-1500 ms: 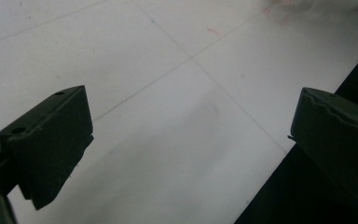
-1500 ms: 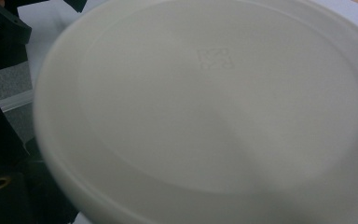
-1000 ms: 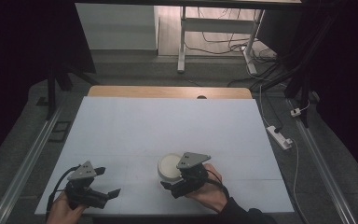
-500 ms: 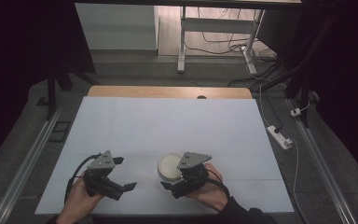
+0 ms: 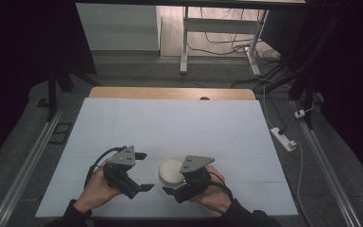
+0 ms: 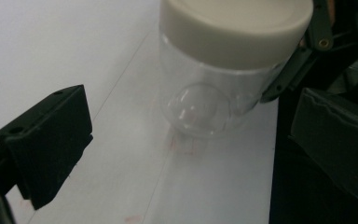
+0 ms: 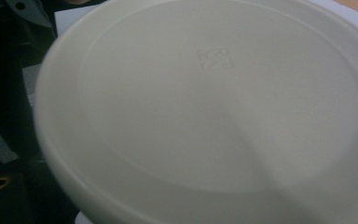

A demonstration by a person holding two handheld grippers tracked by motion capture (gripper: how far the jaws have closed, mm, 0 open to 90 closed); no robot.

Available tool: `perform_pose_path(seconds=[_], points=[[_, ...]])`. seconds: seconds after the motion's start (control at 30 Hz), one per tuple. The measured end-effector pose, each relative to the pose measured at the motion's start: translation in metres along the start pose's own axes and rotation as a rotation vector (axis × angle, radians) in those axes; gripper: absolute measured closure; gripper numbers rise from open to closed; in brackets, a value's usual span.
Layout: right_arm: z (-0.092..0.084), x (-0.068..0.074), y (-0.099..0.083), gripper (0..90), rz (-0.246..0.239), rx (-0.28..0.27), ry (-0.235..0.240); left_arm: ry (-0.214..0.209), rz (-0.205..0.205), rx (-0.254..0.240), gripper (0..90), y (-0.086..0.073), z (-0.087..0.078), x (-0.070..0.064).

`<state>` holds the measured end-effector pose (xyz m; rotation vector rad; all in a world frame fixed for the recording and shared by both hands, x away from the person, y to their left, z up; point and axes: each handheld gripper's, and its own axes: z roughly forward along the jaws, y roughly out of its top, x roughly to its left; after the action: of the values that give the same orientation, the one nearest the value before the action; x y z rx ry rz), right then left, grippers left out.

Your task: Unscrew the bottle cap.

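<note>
Centrally, near the front edge of the white table (image 5: 170,123), we recorded one clear jar (image 6: 205,105), upright and capped with a cream lid (image 6: 235,28). Through its wall, in the left gripper view, we noted a rounded transparent bulge at the base; we could not tell whether it was an item inside or the jar's own moulding. We found the left gripper (image 5: 142,171) just beside the jar, its jaws spread wide and touching nothing. The right gripper (image 5: 171,188) sat against the jar's other side, but we could not tell whether its jaws clasped it. In the right gripper view, the lid's top bore a small embossed square.
</note>
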<state>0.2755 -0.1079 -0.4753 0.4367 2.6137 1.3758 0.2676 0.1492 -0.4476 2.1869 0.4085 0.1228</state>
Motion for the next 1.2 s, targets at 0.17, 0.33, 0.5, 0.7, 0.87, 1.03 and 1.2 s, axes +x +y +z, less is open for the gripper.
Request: perform_pose_path(seconds=[0.17, 0.33, 0.5, 0.7, 0.87, 1.03, 1.2], points=[[0.002, 0.001, 0.0, 6.0, -0.018, 0.005, 0.038, -0.087, 0.063, 0.0, 0.0, 0.011, 0.007, 0.005], [0.004, 0.004, 0.0, 6.0, -0.047, 0.007, 0.073, -0.166, 0.121, 0.014, 0.0, 0.021, 0.019, 0.009], [0.004, 0.006, 0.001, 5.9, -0.064, 0.007, 0.101, -0.245, 0.166, 0.006, 0.0, 0.029, 0.03, 0.01], [0.004, 0.007, 0.001, 6.0, -0.074, -0.001, 0.128, -0.299, 0.239, 0.005, 5.3, 0.037, 0.039, 0.006], [0.003, 0.007, 0.001, 6.0, -0.079, -0.004, 0.125, -0.28, 0.244, 0.001, 7.3, 0.039, 0.04, 0.005], [0.003, 0.004, 0.001, 6.0, -0.049, 0.006, 0.077, -0.196, 0.188, 0.007, 7.7, 0.04, 0.041, 0.003], [0.004, -0.001, 0.0, 6.0, -0.014, 0.017, 0.012, -0.116, 0.106, 0.013, 7.8, 0.042, 0.046, 0.002]])
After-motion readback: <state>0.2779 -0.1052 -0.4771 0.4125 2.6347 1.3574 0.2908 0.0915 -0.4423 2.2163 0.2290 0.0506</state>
